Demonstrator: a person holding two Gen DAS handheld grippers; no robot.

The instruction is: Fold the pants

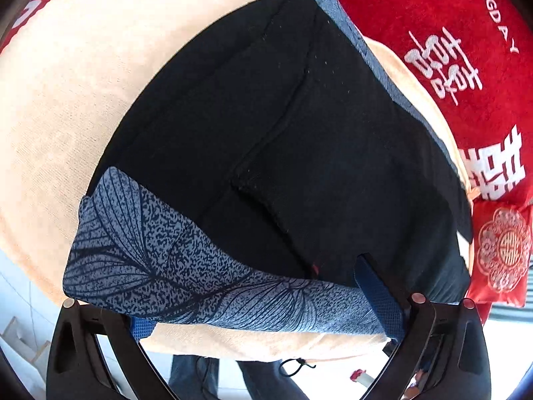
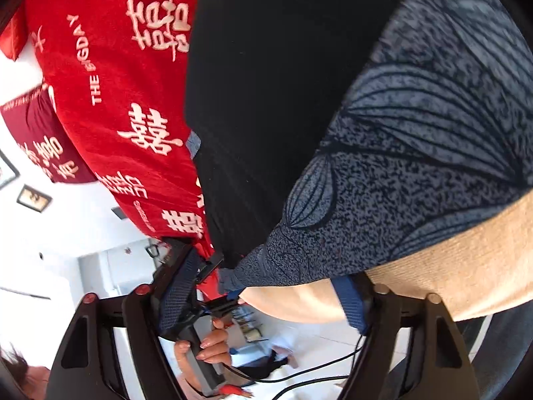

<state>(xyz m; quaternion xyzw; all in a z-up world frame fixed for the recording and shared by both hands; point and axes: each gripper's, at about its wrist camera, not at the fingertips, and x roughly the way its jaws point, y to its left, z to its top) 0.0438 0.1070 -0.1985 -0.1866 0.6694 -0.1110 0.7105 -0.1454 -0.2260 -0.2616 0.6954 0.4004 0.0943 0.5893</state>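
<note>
Black pants (image 1: 283,133) spread flat and fairly smooth on peach towel (image 1: 66,100), over red cloth (image 1: 466,16) with white lettering. Leaf-print band (image 1: 200,276) in blue-grey along near edge, a second printed strip showing at far edge. Probably laid out and squared up already, maybe halved once lengthwise, judging by the seam down the middle. Main fold of near edge over to far edge not yet made, so most of the job left.

Left gripper (image 1: 253,296) pitched steeply down onto near edge, fingers set wide, straddling the printed band almost end to end; one blue pad (image 1: 379,293) lying on the cloth, the other tucked under the band's corner — no clear pinch to be seen, so read as open.

Right gripper (image 2: 266,273) closer to level, rolled sideways, coming in at the band's corner from beside the towel edge. Jaws part-way apart with corner and towel rim between them, pads (image 2: 349,303) not pressing cloth — nothing gripped yet.
</note>
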